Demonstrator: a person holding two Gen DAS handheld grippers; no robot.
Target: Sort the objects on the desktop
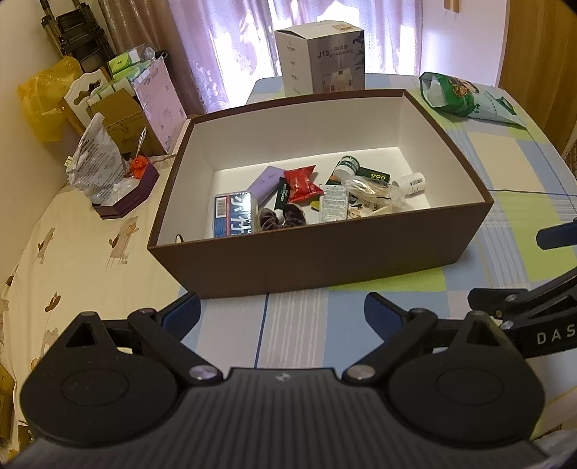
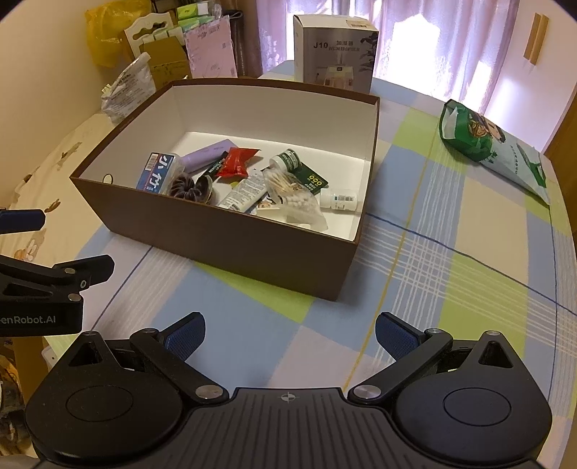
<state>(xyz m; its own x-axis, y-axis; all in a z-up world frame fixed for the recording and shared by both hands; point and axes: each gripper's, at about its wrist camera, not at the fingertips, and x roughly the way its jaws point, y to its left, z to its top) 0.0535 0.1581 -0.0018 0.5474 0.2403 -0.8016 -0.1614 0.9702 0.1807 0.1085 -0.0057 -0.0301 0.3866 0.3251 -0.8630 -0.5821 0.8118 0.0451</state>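
On the checked cloth [image 1: 505, 231], the brown box [image 1: 317, 259] sits just past both tongs. Left gripper [image 1: 281, 314] and right gripper [image 2: 290, 335] are wide apart, holding nothing. Small things lie inside the box.

Matt brown card box [image 1: 324, 252] with smooth white inside; checked woven cloth [image 2: 450, 288] under it. Glossy plastic: green bag [image 2: 487, 144], red sachet [image 1: 303, 184], clear swab bag [image 2: 295, 194]. White plastic bottle [image 2: 339, 200]. Ribbed blue pads [image 2: 184, 339], matt black plastic arms

Backlit by curtained window [image 1: 324, 21] (blown out); fisheye-warped edges.
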